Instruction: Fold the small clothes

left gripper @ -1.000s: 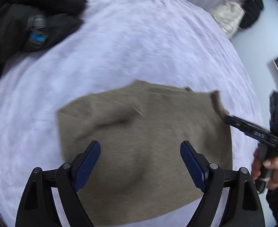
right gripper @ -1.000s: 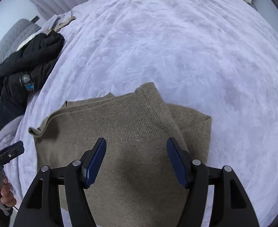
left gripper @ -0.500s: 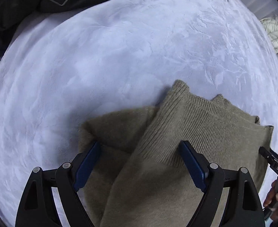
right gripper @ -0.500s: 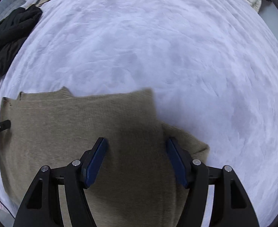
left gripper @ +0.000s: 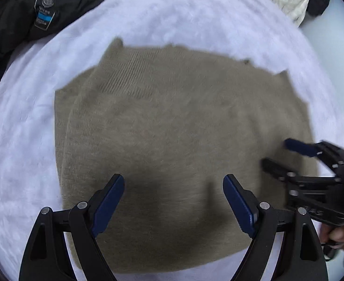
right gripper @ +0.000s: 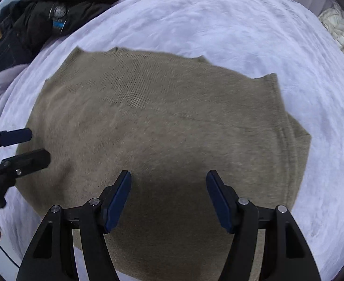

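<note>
- your olive knit sweater (left gripper: 176,126) lies folded flat on the pale lilac bed cover (left gripper: 195,16), ribbed band toward the far edge, a 2nd layer peeking out along its sides.
- your left claw (left gripper: 173,199) hangs over the near part of the sweater, jaws wide, nothing btwn them.
- your right claw (right gripper: 168,196) is also above the sweater, jaws apart & empty.
- black jacket (right gripper: 61,7) w/ a round badge sits far left on the bed; cream garment (right gripper: 338,28) far right.
</note>
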